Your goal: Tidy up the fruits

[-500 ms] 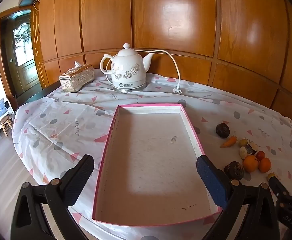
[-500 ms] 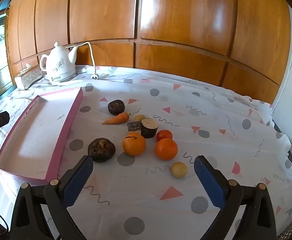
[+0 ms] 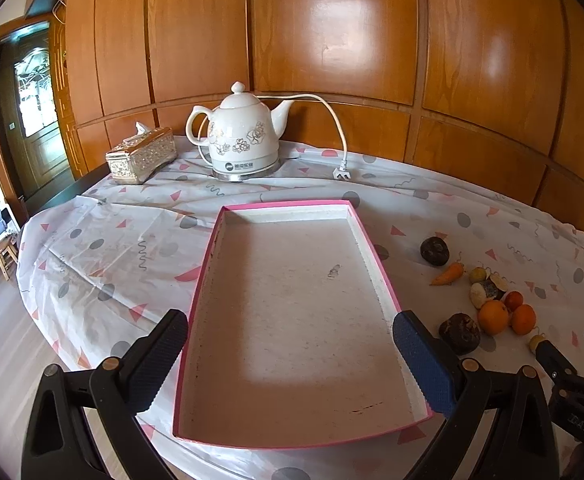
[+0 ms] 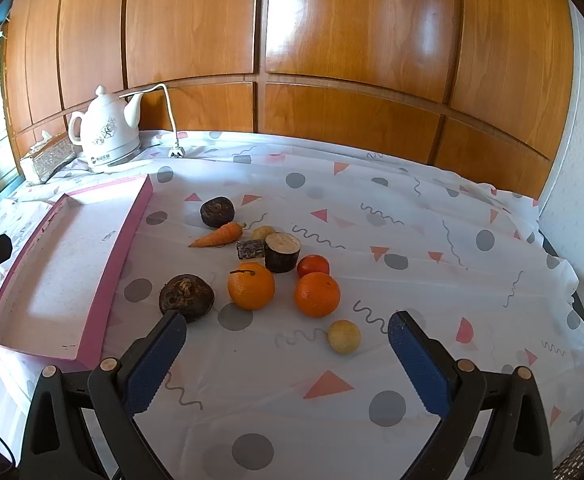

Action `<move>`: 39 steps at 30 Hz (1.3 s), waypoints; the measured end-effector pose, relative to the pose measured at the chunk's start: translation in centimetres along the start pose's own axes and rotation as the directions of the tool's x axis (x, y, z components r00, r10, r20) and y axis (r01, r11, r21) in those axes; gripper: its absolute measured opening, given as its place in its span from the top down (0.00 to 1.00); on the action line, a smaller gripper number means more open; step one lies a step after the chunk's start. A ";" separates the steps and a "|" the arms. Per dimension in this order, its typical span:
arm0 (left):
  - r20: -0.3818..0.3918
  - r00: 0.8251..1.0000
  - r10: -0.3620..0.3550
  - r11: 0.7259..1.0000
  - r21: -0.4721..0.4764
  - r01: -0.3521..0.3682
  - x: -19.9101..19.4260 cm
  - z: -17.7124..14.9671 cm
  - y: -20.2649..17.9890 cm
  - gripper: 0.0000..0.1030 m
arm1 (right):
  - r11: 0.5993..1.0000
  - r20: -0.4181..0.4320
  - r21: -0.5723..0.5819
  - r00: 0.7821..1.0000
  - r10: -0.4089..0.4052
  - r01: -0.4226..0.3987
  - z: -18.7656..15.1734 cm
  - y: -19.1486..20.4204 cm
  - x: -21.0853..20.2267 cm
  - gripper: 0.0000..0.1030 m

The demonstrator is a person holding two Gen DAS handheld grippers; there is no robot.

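Note:
A pink-rimmed shallow tray point(image 3: 376, 256) lies bare on the table, also in the right wrist view point(image 4: 129, 220). My left gripper point(image 3: 292, 360) is open and empty over the tray's near end. My right gripper point(image 4: 285, 360) is open and empty, just short of a cluster of produce: two oranges point(image 4: 251, 286) point(image 4: 317, 294), a small red fruit point(image 4: 313, 265), a small yellow ball point(image 4: 344, 336), a carrot point(image 4: 219, 235) and two dark round pieces point(image 4: 186, 297) point(image 4: 217, 211). The cluster also shows in the left wrist view point(image 3: 492, 316).
A white kettle point(image 3: 243, 140) with its cord and plug point(image 3: 342, 174) and a tissue box point(image 3: 141, 154) stand at the back by the wood-panelled wall. A cut dark stump point(image 4: 281, 254) and a small dark block point(image 4: 249, 249) lie among the produce. The table edge drops off at left.
Both grippers have barely moved; the views are nearly the same. Nothing was taken hold of or let go.

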State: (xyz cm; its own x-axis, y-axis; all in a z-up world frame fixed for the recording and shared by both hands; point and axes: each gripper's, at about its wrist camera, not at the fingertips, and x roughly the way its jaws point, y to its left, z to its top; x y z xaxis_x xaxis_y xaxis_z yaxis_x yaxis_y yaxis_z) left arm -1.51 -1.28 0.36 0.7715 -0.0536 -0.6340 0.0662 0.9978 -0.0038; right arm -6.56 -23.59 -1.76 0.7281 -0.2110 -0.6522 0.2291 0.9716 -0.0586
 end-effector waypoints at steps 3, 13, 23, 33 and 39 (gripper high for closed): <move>0.003 1.000 -0.007 1.000 0.012 0.007 -0.1 0.0 -0.2 0.00 | 1.000 0.022 0.014 1.000 0.009 -0.009 0.2 -0.2 -0.3 0.01; 0.000 0.999 -0.035 0.999 0.035 0.035 -0.1 0.0 -0.9 0.00 | 0.999 -0.027 0.013 0.999 -0.036 0.036 0.3 -1.2 -0.2 0.01; -0.007 0.997 -0.073 0.996 0.058 0.073 -0.2 -0.2 -1.6 0.00 | 0.999 0.007 0.031 1.000 -0.027 0.027 0.3 -1.6 -0.4 0.01; -0.026 0.982 -0.185 0.980 0.070 0.186 -0.3 -0.2 -2.3 0.00 | 0.995 -0.010 0.073 0.998 -0.064 0.065 0.3 -3.8 0.1 0.01; -0.088 0.951 -0.296 0.949 0.086 0.304 0.2 -0.2 -3.6 0.00 | 0.979 -0.039 0.131 0.988 -0.151 0.155 -0.3 -7.8 0.8 0.01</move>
State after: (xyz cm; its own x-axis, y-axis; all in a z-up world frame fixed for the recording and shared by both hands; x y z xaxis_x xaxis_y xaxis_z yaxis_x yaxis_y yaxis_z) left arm -1.67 -4.89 0.08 0.6582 -0.3433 -0.6701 0.3518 0.9271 -0.1294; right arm -7.93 -31.28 -2.09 0.6590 -0.3512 -0.6651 0.4217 0.9047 -0.0599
